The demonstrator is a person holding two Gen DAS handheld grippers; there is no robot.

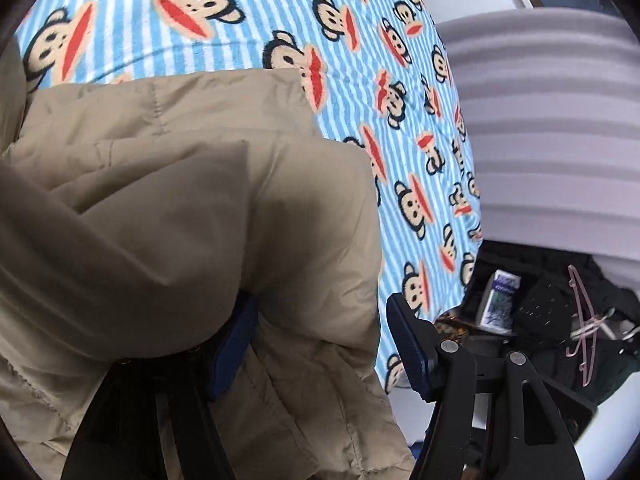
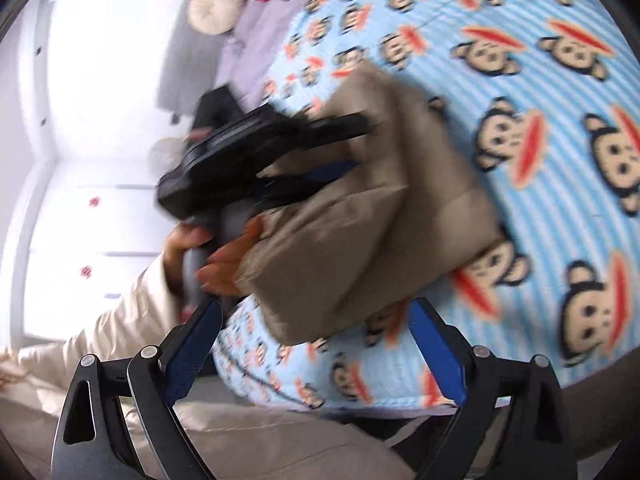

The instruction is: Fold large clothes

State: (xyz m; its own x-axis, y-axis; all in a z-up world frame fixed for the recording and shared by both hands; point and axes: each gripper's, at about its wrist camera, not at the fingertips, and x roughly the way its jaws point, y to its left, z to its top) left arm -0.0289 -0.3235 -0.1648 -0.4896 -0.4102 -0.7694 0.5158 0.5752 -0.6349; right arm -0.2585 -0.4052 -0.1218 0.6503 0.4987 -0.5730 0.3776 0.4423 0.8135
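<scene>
With the right tongs [image 2: 316, 344] wide and empty and the left tongs [image 1: 320, 344] parted around the folded jacket [image 1: 192, 208] draped over their left finger, the bundle could slump open onto the blanket [image 1: 404, 160].

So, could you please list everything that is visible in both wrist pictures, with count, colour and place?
jacket: one, beige, folded on the blanket, draped over the left gripper's fingers
blanket: one, blue-and-white stripes with monkey faces, spread on the bed
hanger: one, pink, on dark clothes beside the bed
box: one, white and blue, beside the hanger
round cushion: one, cream, at the far end of the bed
left gripper: one, black with blue pads, jacket fabric between the fingers
right gripper: one, black with blue pads, open, empty
hand: one, holding the left gripper's handle, cream sleeve
</scene>
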